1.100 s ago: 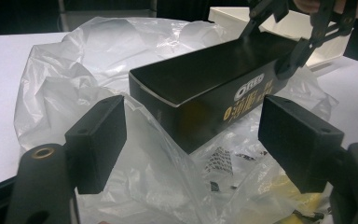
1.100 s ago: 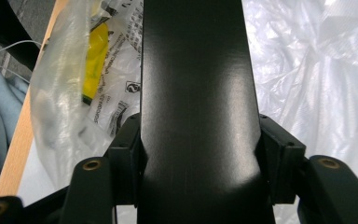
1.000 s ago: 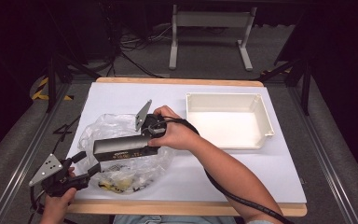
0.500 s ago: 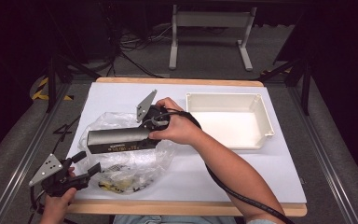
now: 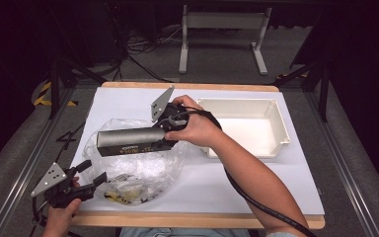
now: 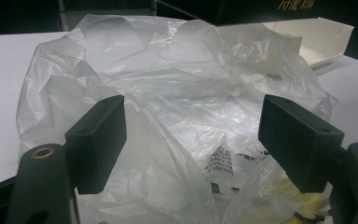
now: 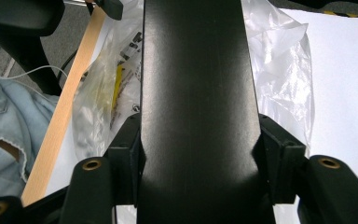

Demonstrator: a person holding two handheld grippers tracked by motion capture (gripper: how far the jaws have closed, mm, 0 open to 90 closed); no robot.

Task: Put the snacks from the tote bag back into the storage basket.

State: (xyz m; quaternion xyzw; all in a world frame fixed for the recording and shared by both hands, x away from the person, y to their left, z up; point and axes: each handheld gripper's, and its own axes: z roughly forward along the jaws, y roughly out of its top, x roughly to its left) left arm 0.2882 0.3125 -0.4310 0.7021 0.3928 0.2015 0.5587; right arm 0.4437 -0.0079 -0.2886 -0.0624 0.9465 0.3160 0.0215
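- Right tongs (image 5: 164, 133) clamp 1 end of a long dark box (image 5: 131, 141); in the right gripper view both jaws press its 2 side faces, box (image 7: 196, 93) running straight out between them.
- Box is held above the clear plastic bag (image 5: 138, 168), off the table (image 5: 256, 182). In the high view its long axis lies nearly level, running left-right across the table; free end points to the table's left, held end slightly higher.
- Left tongs (image 5: 90, 174) at the table's near-left edge, jaws spread wide, at the bag's near-left side; whether they touch the plastic I cannot tell. Bag (image 6: 177, 107) sits between the jaws in the left gripper view.
- White tray (image 5: 276, 126) right of the bag.
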